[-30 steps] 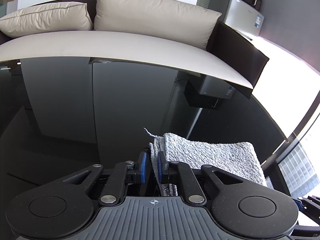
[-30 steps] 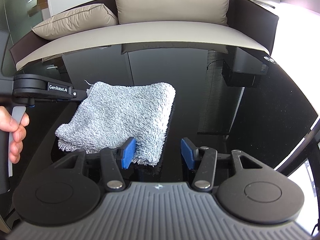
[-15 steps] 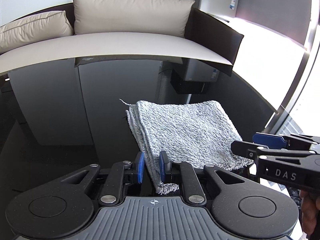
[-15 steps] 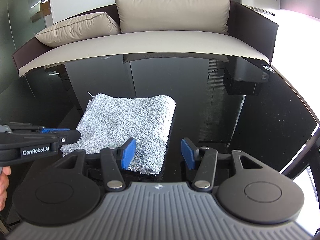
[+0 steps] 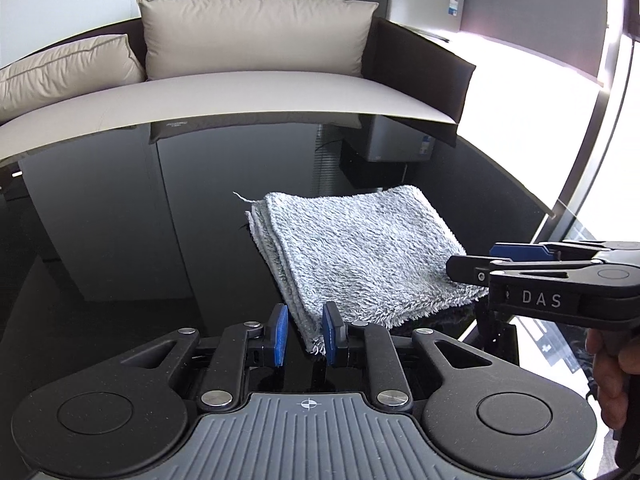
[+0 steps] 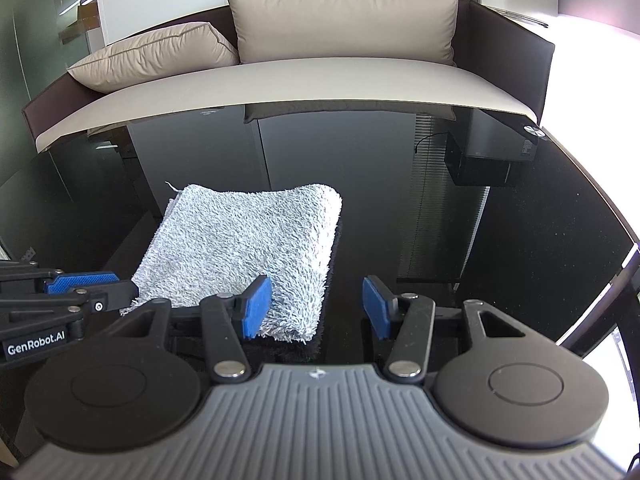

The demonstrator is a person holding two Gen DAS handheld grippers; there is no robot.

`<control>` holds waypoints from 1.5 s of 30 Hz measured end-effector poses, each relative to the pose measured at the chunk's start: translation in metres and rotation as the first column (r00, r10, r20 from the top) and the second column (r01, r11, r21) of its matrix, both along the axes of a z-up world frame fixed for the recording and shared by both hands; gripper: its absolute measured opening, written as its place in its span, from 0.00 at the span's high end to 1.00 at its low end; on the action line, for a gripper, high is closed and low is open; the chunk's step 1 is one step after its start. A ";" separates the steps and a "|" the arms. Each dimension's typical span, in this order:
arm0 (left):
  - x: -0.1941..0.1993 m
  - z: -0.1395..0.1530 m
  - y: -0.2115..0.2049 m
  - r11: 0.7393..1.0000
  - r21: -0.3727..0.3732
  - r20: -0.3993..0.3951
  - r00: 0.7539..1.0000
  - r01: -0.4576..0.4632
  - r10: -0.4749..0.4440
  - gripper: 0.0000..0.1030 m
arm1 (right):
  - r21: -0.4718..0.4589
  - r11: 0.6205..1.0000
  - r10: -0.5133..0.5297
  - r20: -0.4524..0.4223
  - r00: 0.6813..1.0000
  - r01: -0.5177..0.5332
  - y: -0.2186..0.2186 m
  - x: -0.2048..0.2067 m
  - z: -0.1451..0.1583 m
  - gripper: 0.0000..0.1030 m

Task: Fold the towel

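Fluffy terry-cloth towel [image 5: 360, 256]; glossy black table [image 5: 120, 240]

An office lounge or reception corner is suggested. A dark-framed sofa [image 6: 304, 80] with beige cushions [image 6: 344, 20] is set behind a glossy black table [image 6: 500, 240], in which the room is mirrored. A small silver fridge [image 5: 424, 4] (a label is stuck on its door) is seen beside glazed partitions [image 5: 592, 128] and bright daylight.

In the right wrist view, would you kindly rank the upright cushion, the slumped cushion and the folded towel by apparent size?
1. upright cushion
2. folded towel, though nearness to the camera inflates it, so its lead over the next is unsure
3. slumped cushion
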State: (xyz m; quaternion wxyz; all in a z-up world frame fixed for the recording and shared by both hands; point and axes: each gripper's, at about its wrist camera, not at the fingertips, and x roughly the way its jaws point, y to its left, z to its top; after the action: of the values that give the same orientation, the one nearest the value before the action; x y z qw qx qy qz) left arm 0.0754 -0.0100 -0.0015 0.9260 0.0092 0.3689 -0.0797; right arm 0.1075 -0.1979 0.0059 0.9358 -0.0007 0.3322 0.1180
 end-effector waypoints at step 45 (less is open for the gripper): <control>-0.031 0.009 0.032 0.990 -0.052 0.084 0.987 -0.133 0.137 0.12 | 0.074 0.995 -0.064 0.054 0.996 0.060 -0.034 -0.041 -0.001 0.33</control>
State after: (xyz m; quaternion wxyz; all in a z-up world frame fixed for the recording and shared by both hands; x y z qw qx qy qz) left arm 0.0447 0.0217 0.0072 0.9444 -0.0337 0.3260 -0.0250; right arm 0.0661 -0.2321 0.0053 0.9475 0.0402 0.3008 0.1009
